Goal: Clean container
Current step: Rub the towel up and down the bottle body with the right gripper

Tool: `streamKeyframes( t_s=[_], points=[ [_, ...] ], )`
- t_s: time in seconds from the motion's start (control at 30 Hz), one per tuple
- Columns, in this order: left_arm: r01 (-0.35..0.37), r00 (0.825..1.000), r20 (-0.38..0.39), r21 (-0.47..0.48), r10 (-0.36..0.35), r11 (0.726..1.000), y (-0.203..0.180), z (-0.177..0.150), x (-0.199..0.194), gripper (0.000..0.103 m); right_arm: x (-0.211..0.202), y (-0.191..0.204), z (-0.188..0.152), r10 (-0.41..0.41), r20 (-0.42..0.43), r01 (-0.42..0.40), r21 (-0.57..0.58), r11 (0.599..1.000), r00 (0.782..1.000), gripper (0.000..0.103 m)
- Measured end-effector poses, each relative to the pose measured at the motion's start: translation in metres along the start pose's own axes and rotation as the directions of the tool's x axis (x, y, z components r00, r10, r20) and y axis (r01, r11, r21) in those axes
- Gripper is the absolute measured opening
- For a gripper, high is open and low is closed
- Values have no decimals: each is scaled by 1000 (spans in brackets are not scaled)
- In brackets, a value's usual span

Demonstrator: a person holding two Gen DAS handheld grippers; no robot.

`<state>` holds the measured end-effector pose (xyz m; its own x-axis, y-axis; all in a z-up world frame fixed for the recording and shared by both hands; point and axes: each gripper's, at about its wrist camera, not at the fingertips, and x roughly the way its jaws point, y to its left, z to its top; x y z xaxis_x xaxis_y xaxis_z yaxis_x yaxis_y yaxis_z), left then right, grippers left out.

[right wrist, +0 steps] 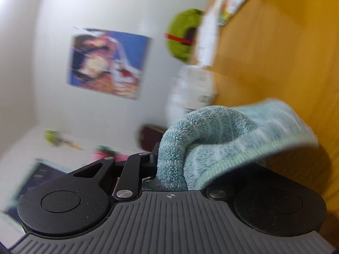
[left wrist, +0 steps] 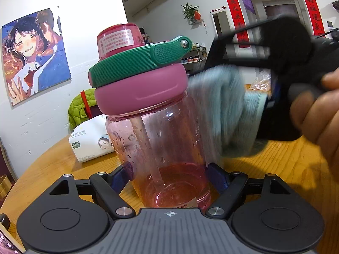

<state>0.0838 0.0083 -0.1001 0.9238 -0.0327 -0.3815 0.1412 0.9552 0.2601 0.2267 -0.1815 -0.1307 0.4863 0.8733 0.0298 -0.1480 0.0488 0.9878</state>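
A clear pink water bottle (left wrist: 167, 152) with a pink lid, green handle strap and inner straw stands upright on the wooden table (left wrist: 275, 173). My left gripper (left wrist: 170, 178) is shut on its lower body, one blue pad on each side. A little pink liquid sits at the bottom. In the left wrist view my right gripper (left wrist: 269, 97), held by a person's hand (left wrist: 320, 114), presses a light blue towel (left wrist: 224, 110) against the bottle's right side; the towel is motion-blurred. In the right wrist view that gripper (right wrist: 169, 165) is shut on the bunched towel (right wrist: 211, 139), which hides its fingertips.
A white tissue pack (left wrist: 91, 141) lies on the table behind the bottle to the left. A chair with a green jacket (left wrist: 79, 108) stands beyond it. A poster (left wrist: 34, 55) hangs on the white wall. A phone edge (left wrist: 6, 239) shows at the lower left.
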Motion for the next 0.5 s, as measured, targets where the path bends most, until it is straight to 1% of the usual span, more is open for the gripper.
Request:
streamKeyframes(
  t_s=[0.03,0.1,0.13,0.17,0.2,0.27,0.37,0.47,0.5],
  points=[
    [4,1000,-2,-4,-4,1000,0,0,1,77,-1,0,0,25,2,-25,12,1000,1000,28],
    [9,1000,-5,-10,-9,1000,0,-1,1,77,3,-1,-2,-31,-8,31,9,999,1000,28],
    [10,1000,-5,-11,-10,1000,-1,-1,1,77,7,-3,-3,-105,-18,105,-2,994,994,28],
    [9,1000,-6,-10,-9,1000,-2,-2,0,77,12,-6,-4,-188,-29,187,-17,982,982,28],
    [8,1000,-6,-9,-8,1000,-4,-2,-1,77,15,-10,-4,-250,-38,250,-21,968,967,28],
    [4,1000,-8,-6,-4,1000,-7,-3,-3,78,18,-14,-4,-276,-45,276,-9,961,960,28],
    [-14,1000,-17,-6,14,1000,-10,-2,-6,82,21,-6,-5,-291,-28,288,-75,955,956,29],
    [-65,998,-12,-3,65,998,-21,-3,-16,90,23,1,-5,-290,-4,287,-137,948,957,30],
    [-77,997,-8,0,77,997,-26,-3,-20,90,21,2,-5,-279,3,277,-141,951,960,30]
  ],
)
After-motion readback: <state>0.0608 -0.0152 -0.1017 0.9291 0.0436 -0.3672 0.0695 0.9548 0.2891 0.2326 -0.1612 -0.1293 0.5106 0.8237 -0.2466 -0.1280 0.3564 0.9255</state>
